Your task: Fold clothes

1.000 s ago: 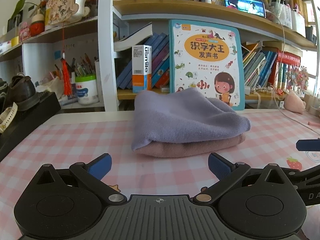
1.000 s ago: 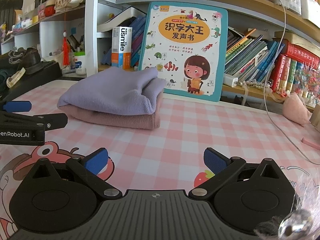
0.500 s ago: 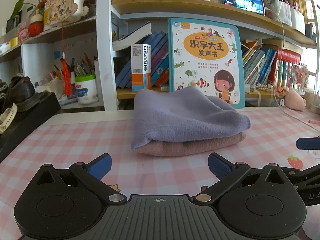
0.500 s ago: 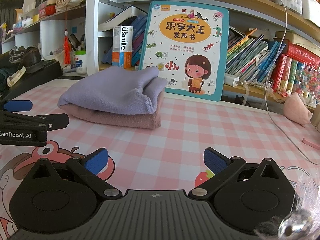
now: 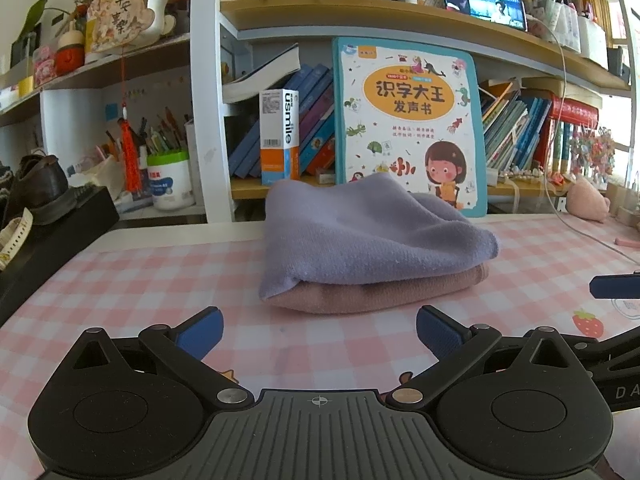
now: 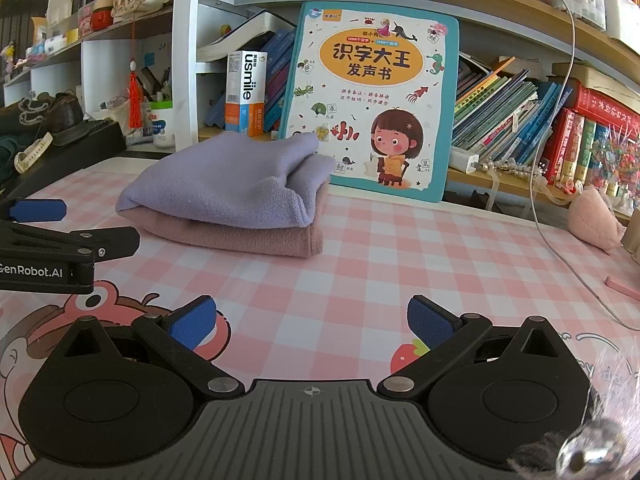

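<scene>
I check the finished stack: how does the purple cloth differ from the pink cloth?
The purple cloth lies on top; the pink cloth lies beneath, on the checked table. The purple cloth looks puffier, while the pink cloth lies flatter. Both are folded, and no gripper touches them.

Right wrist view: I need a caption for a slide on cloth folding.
Open right gripper faces a folded purple cloth stacked on a folded pink cloth on the checked table.

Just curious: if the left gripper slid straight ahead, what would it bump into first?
Most likely the folded pile: the left gripper, open and empty, points at the pink cloth under the lavender cloth.
</scene>
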Tool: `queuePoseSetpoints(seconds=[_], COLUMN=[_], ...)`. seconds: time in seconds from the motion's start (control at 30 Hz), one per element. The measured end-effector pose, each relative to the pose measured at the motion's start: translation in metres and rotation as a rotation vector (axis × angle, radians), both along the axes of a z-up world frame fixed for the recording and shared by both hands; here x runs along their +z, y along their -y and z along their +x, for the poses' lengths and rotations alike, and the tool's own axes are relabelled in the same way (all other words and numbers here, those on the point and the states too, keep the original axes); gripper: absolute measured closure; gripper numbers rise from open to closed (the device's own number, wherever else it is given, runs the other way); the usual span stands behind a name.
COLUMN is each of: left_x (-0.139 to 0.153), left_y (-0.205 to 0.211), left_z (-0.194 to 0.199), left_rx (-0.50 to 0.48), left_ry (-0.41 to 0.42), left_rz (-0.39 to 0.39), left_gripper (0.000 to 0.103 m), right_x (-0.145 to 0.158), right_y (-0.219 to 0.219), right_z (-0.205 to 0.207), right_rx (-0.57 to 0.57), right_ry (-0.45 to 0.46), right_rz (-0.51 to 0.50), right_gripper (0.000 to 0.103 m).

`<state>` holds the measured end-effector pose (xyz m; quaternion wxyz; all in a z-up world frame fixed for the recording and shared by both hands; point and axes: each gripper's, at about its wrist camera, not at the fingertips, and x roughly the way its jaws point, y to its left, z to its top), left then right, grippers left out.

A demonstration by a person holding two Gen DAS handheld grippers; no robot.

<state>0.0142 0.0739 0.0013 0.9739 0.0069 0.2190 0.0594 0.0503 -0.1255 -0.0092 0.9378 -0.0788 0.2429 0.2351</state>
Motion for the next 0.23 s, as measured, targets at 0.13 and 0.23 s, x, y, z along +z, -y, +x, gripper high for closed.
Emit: queuePoseSetpoints(seconds=[0.13,0.23], left_x=[0.0002,0.0], left_y=[0.0013,0.0022], left_z=[-0.0003,0.0004], left_rx=[0.0,0.005], left_ry=[0.0,-0.003], left_rz=[0.006,0.011], left_gripper=[0.0,0.0], right_x=[0.0001,0.0], right_y=[-0.0004,-0.0008], right_z=[0.0,0.0], right_rx=[0.001,0.003], right_ry=[-0.001,-0.002], right_rz=[0.0,-0.001], right_gripper=[0.0,0.0])
